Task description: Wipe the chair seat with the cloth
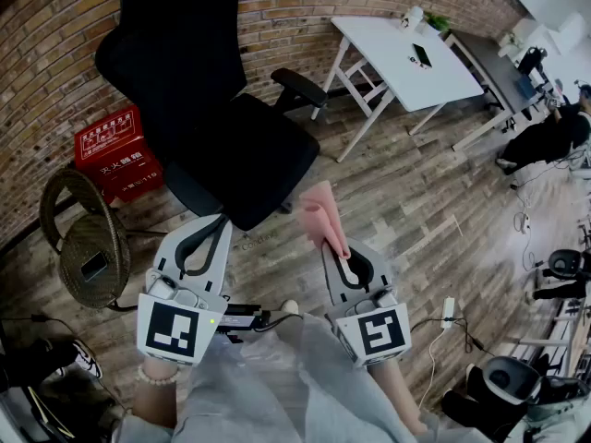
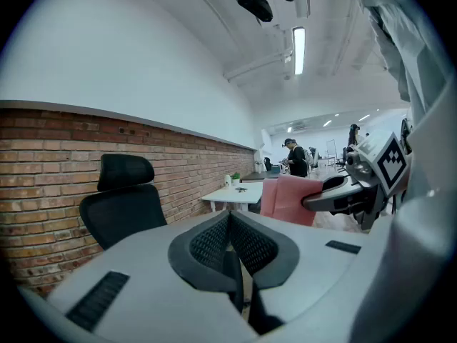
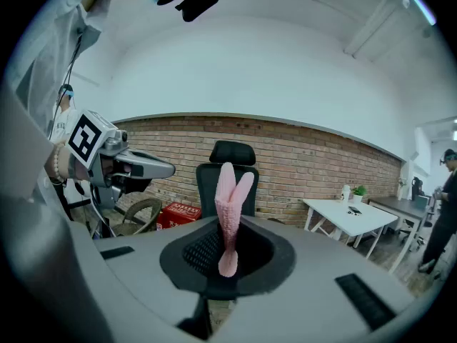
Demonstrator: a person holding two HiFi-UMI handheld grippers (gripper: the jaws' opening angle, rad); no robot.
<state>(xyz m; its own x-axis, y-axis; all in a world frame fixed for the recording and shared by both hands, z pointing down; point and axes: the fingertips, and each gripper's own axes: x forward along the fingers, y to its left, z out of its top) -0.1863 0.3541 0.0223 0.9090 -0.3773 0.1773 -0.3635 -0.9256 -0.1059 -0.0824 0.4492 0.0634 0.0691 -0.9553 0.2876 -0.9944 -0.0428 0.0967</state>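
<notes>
A black office chair (image 1: 235, 150) stands before the brick wall, its seat facing me; it also shows as the chair (image 2: 125, 209) and the chair (image 3: 214, 181) in both gripper views. My right gripper (image 1: 340, 255) is shut on a folded pink cloth (image 1: 323, 215), held upright just off the seat's front right corner; the cloth (image 3: 228, 213) pokes up between the jaws. My left gripper (image 1: 205, 240) is shut and holds nothing, its tips near the seat's front edge. The pink cloth (image 2: 289, 199) is also visible from the left gripper view.
A red box (image 1: 115, 150) and a wicker basket (image 1: 88, 238) sit left of the chair. A white table (image 1: 406, 49) stands at the right against the wall. Cables and a power strip (image 1: 448, 312) lie on the wooden floor at right. People stand far off at desks.
</notes>
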